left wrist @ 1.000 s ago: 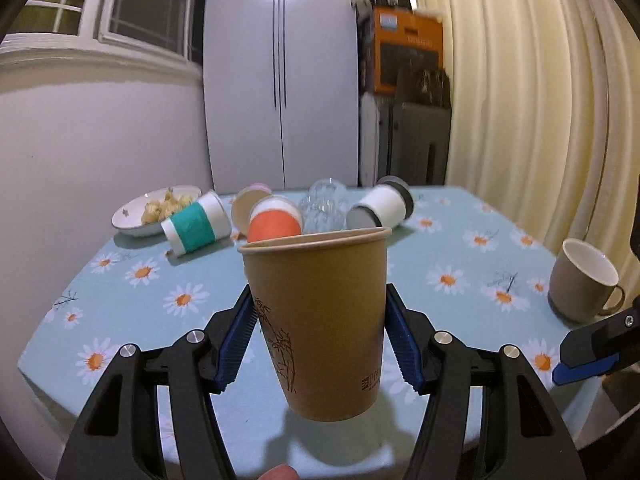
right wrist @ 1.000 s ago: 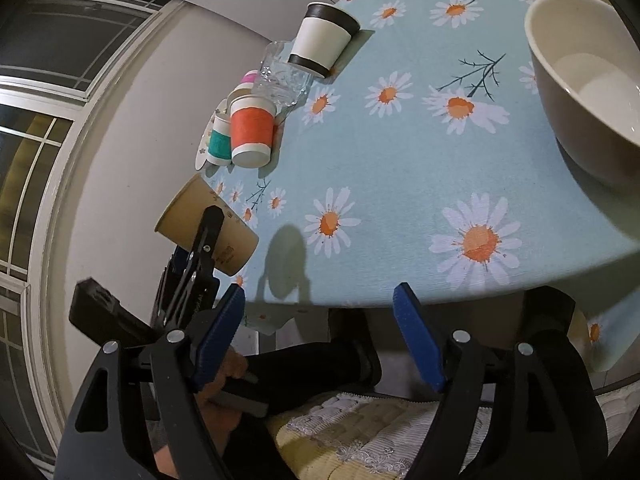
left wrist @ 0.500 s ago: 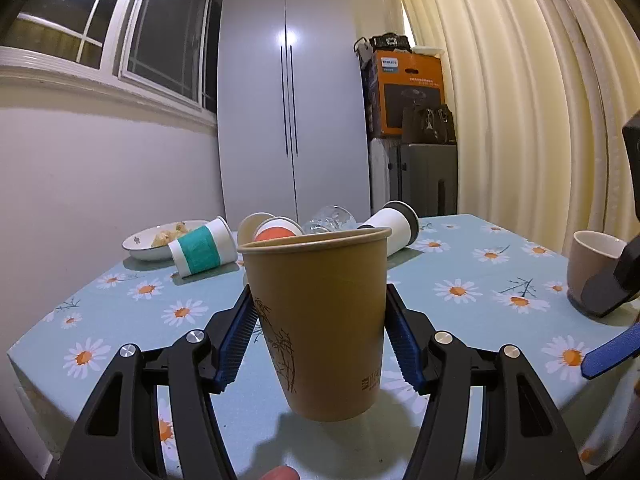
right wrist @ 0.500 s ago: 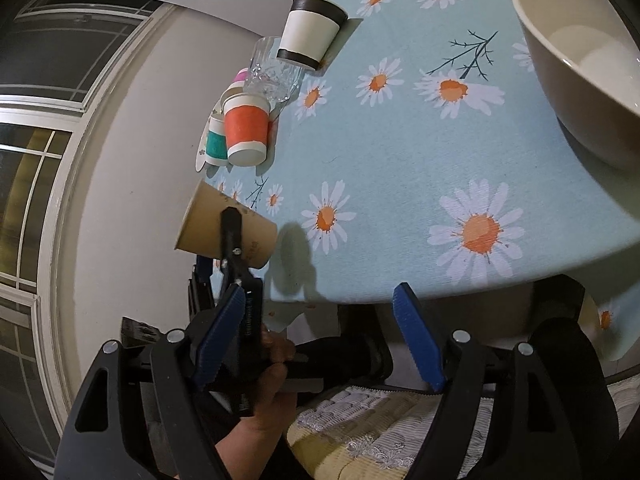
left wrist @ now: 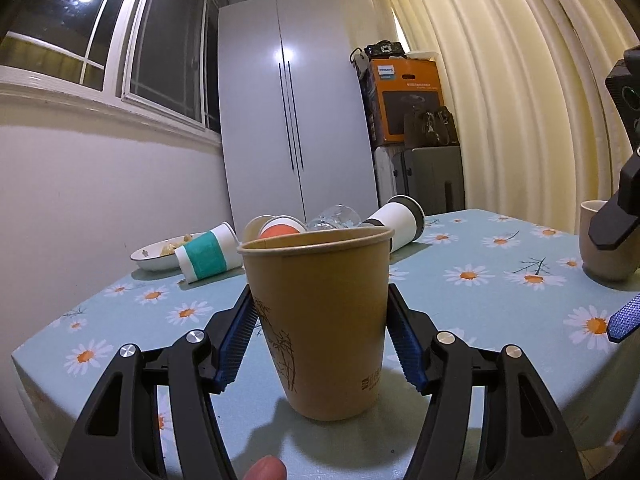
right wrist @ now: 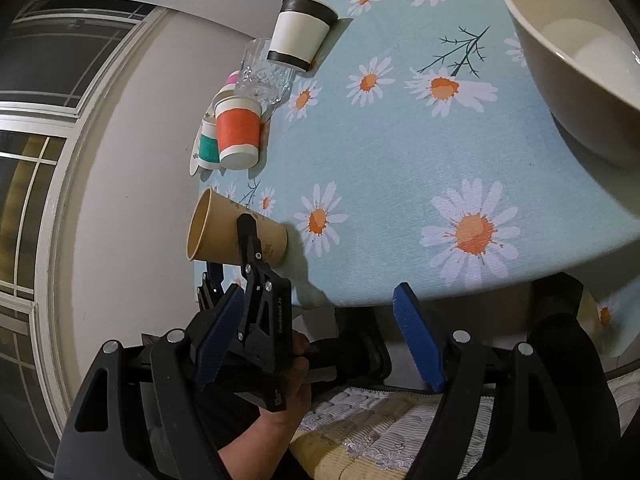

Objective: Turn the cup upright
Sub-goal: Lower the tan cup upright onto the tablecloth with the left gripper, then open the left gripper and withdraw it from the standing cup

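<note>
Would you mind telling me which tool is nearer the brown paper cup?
Left. The left tool is closed on the brown paper cup; the right tool hangs open off the table edge, well apart.

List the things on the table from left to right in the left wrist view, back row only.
Snack plate → teal-banded cup → orange cup → clear glass → white cup with dark rim → beige mug.

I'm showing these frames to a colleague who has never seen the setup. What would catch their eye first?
First, the brown paper cup, mouth up, clamped between the left gripper's blue pads at the near edge of the daisy tablecloth. Behind it lies a cluster of tipped cups: teal-banded cup, orange-banded cup and black-trimmed white cup, around a clear glass. The right gripper hangs open off the table edge, near a beige mug.
</note>
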`<state>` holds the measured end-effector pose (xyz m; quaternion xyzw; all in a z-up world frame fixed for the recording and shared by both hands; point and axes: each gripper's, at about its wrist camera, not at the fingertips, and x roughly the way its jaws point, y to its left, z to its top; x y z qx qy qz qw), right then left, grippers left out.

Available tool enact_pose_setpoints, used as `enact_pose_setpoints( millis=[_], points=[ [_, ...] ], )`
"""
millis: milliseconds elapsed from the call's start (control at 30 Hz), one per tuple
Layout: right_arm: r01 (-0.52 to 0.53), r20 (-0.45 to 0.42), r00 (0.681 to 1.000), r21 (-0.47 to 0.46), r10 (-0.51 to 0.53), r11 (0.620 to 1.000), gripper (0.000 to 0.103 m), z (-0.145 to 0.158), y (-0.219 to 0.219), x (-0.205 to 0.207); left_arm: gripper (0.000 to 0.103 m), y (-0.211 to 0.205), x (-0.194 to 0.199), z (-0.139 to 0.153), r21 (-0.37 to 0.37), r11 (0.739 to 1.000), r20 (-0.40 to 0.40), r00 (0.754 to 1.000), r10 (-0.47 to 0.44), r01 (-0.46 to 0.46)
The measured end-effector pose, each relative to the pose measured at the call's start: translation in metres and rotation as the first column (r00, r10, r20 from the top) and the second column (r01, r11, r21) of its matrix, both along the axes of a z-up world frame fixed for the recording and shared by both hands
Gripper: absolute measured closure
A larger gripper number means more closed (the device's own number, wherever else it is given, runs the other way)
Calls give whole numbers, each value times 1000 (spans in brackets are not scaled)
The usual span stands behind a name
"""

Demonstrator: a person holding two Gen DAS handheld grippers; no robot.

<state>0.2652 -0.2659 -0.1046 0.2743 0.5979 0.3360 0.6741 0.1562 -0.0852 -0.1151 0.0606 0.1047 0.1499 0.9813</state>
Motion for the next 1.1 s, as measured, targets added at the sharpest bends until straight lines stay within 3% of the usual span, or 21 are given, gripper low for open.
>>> enact_pose_setpoints(
  millis=[267, 300, 367, 667, 767, 967, 1100],
  points=[
    [0, 2, 1000, 2, 0, 1000, 27, 0, -1, -1, 40, 8, 1, -7, -27, 999, -34, 999, 25, -26],
    [-1, 2, 1000, 2, 1, 1000, 27, 0, 0, -1, 37, 9, 1, -7, -32, 999, -37, 999, 27, -28],
    [-1, 4, 1000, 0, 1, 1000, 27, 1, 0, -2, 20, 11, 2, -7, -52, 998, -39, 999, 22, -24],
    [21, 27, 999, 17, -21, 1000, 27, 5, -6, -3, 11, 12, -5, 3, -68, 998, -51, 999, -17, 13],
    [25, 39, 999, 24, -26, 999, 27, 8, -8, -3, 6, 15, -13, 12, -89, 996, -67, 997, -31, 25],
    [14, 88, 996, 60, -19, 998, 27, 18, -8, -6, 6, 24, -37, 46, -122, 991, -90, 994, -62, 51],
    [12, 142, 990, 14, -13, 1000, 27, 22, -5, -11, 6, 33, -62, 78, -140, 986, -101, 989, -105, 91]
  ],
)
